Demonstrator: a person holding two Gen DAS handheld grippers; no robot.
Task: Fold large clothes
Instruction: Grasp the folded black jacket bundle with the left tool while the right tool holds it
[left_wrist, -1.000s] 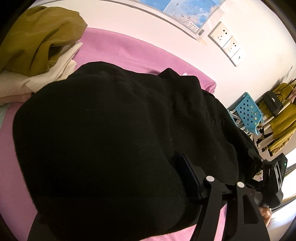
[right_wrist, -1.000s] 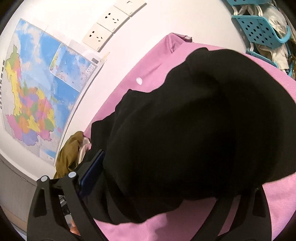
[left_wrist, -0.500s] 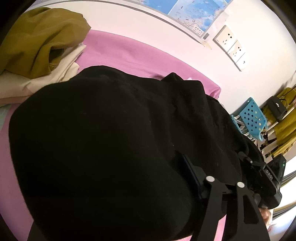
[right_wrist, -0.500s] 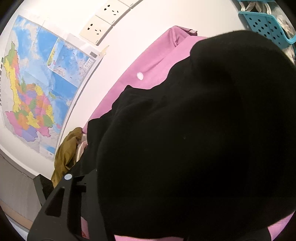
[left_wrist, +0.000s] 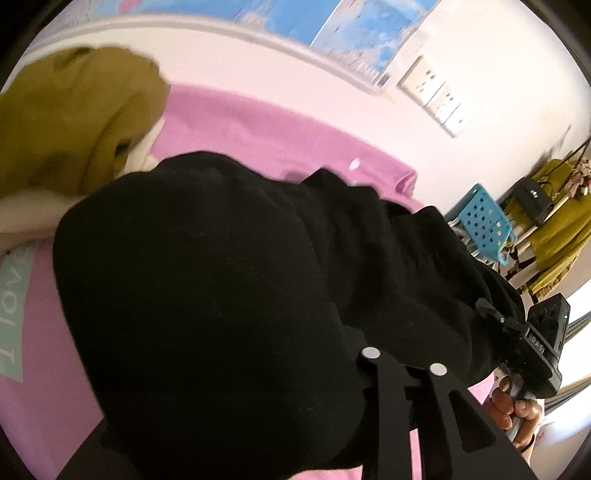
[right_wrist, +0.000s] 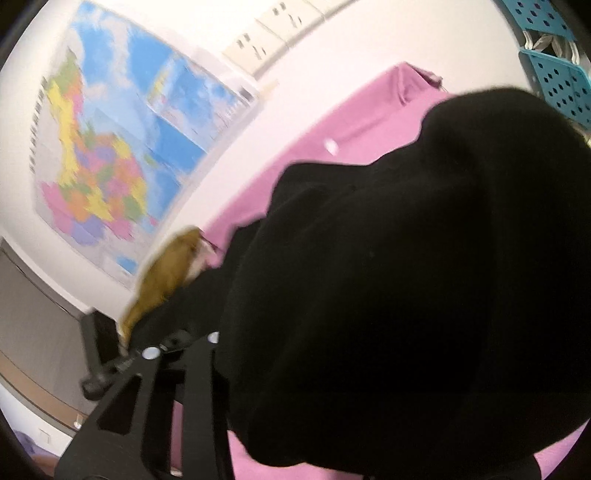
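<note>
Closing on the near hem of a black garment (left_wrist: 207, 295), the left hand-held gripper (left_wrist: 236, 417) shows only one finger clearly in its own view; the other is buried under the cloth, so the fabric lies between the jaws as they narrow, though whether the pads already press it I cannot tell. The garment is a thick, matte, fleece-like thing, bunched into soft rounded mounds across a pink cloth-covered bench (left_wrist: 258, 122); an olive garment (left_wrist: 74, 118) sits crumpled over cream cloth at the far left corner, apart from the black one. At the right edge a hand (left_wrist: 513, 410) grips the other tool's handle, with a blue perforated basket (left_wrist: 484, 221) and a wall socket plate (left_wrist: 439, 99) beyond.

From the right wrist, the right hand-held gripper (right_wrist: 314, 406) is likewise closing with black cloth heaped over it; one finger stands bare at the left, the other is lost beneath the fabric, and contact is not visible. A coloured wall map (right_wrist: 122, 155) hangs blurred behind; the pink bench runs along the wall.

To do this step well, I judge both grips should take the hem through all its layers, not just the top fold; a bulky knit like this slips and sags, so the two corners want to rise together and evenly, keeping the edge taut between them before it is carried over toward the far side.
</note>
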